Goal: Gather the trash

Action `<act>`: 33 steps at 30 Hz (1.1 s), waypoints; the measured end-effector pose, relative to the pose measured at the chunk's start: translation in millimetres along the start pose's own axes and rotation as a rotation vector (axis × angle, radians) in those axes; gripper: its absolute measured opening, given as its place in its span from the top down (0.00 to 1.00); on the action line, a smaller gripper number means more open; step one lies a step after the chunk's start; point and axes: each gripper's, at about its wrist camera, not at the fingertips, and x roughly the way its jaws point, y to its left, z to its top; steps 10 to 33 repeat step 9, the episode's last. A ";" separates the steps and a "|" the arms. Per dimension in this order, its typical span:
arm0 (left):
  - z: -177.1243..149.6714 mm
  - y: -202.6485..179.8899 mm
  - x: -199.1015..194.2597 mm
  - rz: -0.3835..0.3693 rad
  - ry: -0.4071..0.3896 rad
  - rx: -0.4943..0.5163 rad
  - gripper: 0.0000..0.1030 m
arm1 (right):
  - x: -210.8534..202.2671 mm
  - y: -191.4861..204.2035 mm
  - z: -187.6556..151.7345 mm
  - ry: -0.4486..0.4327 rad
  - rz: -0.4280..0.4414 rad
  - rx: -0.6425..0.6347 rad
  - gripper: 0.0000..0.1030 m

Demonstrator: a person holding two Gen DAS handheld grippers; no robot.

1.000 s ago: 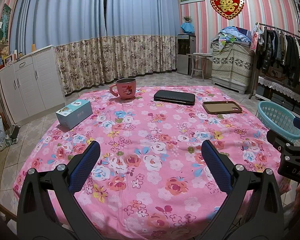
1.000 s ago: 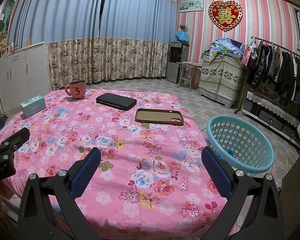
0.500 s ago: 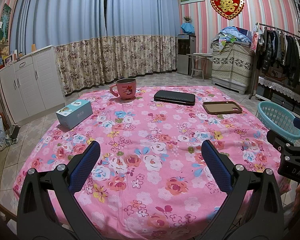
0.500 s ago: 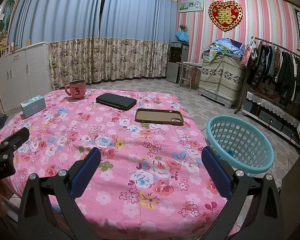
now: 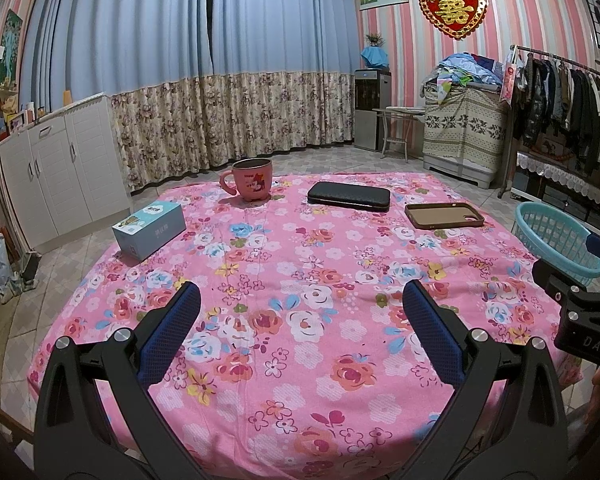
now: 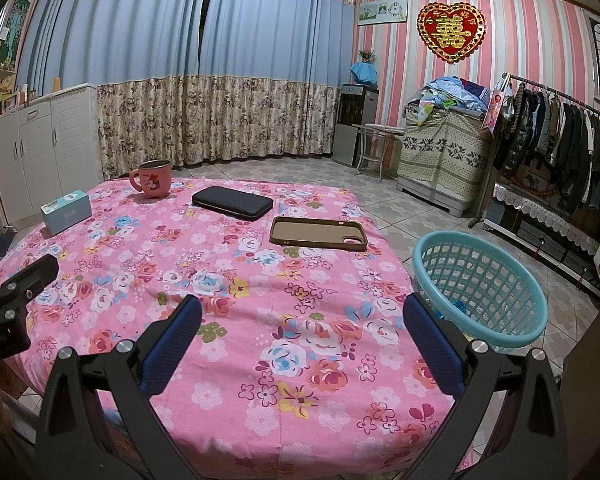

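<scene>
- My left tool (image 5: 300,320) and right tool (image 6: 302,320) hover spread and empty above the desk (image 6: 260,360).
- No obvious trash remains on it; bits lie in the basket (image 6: 480,280) beside it, so I judge collecting nearly finished.

We see turquoise lattice basket (image 6: 480,284) upright off table's right edge, lower right of right-wrist frame; small blue scrap (image 6: 456,305) inside; far right in left-wrist frame.
</scene>
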 end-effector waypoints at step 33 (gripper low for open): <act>4.1 1.5 -0.1 0.002 0.004 -0.011 0.05 | 0.5 0.6 -0.5 0.002 0.001 0.000 0.04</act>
